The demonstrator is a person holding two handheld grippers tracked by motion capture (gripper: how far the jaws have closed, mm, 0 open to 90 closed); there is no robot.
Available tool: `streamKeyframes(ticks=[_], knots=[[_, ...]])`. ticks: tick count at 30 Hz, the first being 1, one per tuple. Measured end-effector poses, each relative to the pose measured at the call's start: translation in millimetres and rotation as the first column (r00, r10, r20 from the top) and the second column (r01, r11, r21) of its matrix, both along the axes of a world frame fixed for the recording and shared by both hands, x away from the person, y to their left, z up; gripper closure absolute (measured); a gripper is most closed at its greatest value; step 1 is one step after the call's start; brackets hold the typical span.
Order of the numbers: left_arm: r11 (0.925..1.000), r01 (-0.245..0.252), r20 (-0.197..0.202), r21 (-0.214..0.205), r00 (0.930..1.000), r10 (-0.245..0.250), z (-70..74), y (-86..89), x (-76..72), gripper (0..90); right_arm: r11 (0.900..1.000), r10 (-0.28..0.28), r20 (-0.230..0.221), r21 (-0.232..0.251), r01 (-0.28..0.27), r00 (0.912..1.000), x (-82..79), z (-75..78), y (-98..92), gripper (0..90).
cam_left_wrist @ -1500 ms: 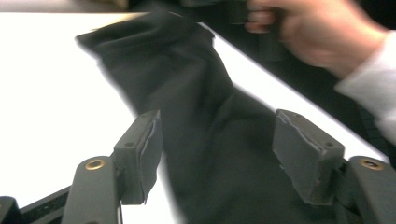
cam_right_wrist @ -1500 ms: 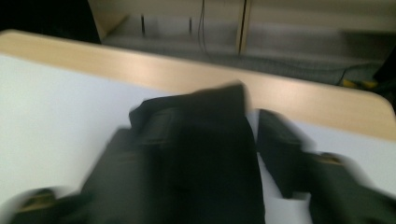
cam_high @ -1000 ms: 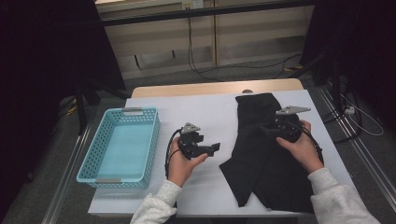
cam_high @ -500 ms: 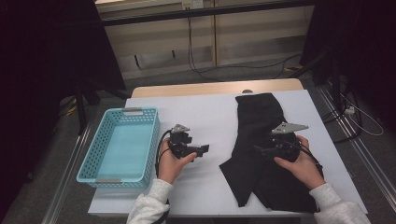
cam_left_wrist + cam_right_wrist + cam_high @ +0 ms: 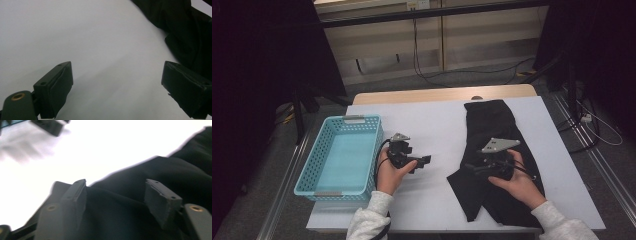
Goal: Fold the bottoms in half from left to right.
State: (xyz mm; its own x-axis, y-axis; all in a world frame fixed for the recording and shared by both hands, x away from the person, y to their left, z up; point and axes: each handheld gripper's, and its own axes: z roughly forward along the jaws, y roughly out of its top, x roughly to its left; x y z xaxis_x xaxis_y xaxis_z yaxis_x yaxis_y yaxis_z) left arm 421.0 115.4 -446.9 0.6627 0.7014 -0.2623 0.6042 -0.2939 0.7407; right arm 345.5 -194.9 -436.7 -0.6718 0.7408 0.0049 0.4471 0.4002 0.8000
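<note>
No legible labels or writing. Turquoise basket at left edge of white worktop, nothing in it. Black garment lies crumpled lengthwise on the worktop's right half, lower end splitting into two flaps. Left gripper over bare worktop between basket and garment, jaws wide apart. Right gripper low over the garment's left edge, jaws apart with cloth showing between them, not clamped.

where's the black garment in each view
High view: black garment lies right of centre on the white table, under the right gripper.
Left gripper view: top right corner.
Right gripper view: lower right half, beneath the jaws.
Shared landmark: the white table.
</note>
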Motion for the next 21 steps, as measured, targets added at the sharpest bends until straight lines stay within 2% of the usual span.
streamKeyframes(ticks=[1, 4, 5, 10, 14, 17, 18, 20, 21], knots=[[1.0, -0.006, 0.002, 0.001, 1.0, 0.006, -0.1, 0.1, -0.7, 10.4, 0.9997, 0.018, 0.003, -0.013, -0.018, 0.9998, -0.5, -1.5, 6.8, 38.7], [0.9998, -0.011, 0.003, 0.018, 0.9999, 0.011, -2.3, -0.4, -3.1, 10.4, 0.9976, 0.067, -0.024, -0.019, -0.067, 0.9975, -0.5, -8.4, 24.0, 43.5], [0.9997, -0.015, 0.002, 0.018, 0.9999, 0.015, -2.2, -0.5, -3.7, 10.5, 0.9952, 0.087, -0.029, -0.041, -0.088, 0.9958, 0.0, -11.5, 30.4, 44.7], [0.9996, -0.027, 0.012, 0.007, 0.9996, 0.027, 1.1, 2.9, -7.7, 10.6, 0.9812, 0.164, -0.075, -0.09, -0.171, 0.9836, -0.1, -23.4, 54.8, 50.0], [0.9994, -0.029, 0.012, 0.017, 0.9995, 0.028, -0.2, 3.4, -8.9, 10.9, 0.9771, 0.188, -0.079, -0.086, -0.194, 0.9791, -2.8, -23.5, 59.2, 59.7], [0.9995, -0.029, 0.012, 0.017, 0.9995, 0.028, 0.3, 3.6, -9.0, 11.3, 0.9736, 0.211, -0.106, -0.065, -0.219, 0.9716, -3.0, -23.1, 56.4, 79.3], [0.9994, -0.03, 0.014, 0.014, 0.9994, 0.03, 1.0, 3.8, -9.1, 11.3, 0.9727, 0.216, -0.108, -0.062, -0.224, 0.9704, -3.5, -23.2, 55.9, 83.3], [0.9992, -0.039, 0.027, 0.007, 0.9989, 0.039, 2.4, 4.4, -9.3, 12.5, 0.9673, 0.238, -0.117, -0.062, -0.246, 0.9643, -4.4, -22.7, 53.8, 87.8], [0.9993, -0.036, 0.032, 0.012, 0.9988, 0.036, 3.0, 4.9, -8.8, 13.0, 0.9685, 0.236, -0.124, -0.051, -0.244, 0.9638, -4.6, -22.6, 52.1, 88.6]])
